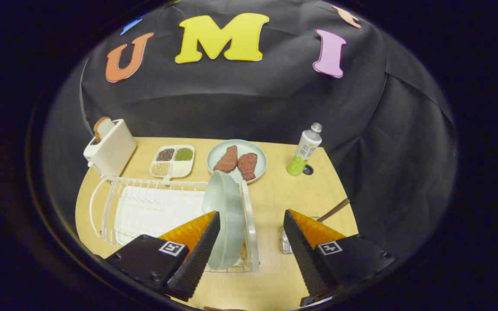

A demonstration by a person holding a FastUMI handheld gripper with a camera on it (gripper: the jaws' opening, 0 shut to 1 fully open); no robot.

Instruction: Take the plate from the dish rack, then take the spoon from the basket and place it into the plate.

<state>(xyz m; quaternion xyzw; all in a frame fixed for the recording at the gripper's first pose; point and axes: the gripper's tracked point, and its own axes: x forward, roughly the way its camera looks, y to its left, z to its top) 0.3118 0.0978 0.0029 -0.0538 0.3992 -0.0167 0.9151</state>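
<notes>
**Gripper lining up on the racked plate**

The gripper [249,242] is hanging with its fingers wide apart, gripping nothing; the pale plate [226,216] is standing on edge at the near end of the white dish rack [145,207], just beside the left finger; it is looking rigid, smooth, probably slippery and breakable; pinching its upper rim seems safest.

Evenly lit, sharp centre (fisheye-bent edges).
</notes>
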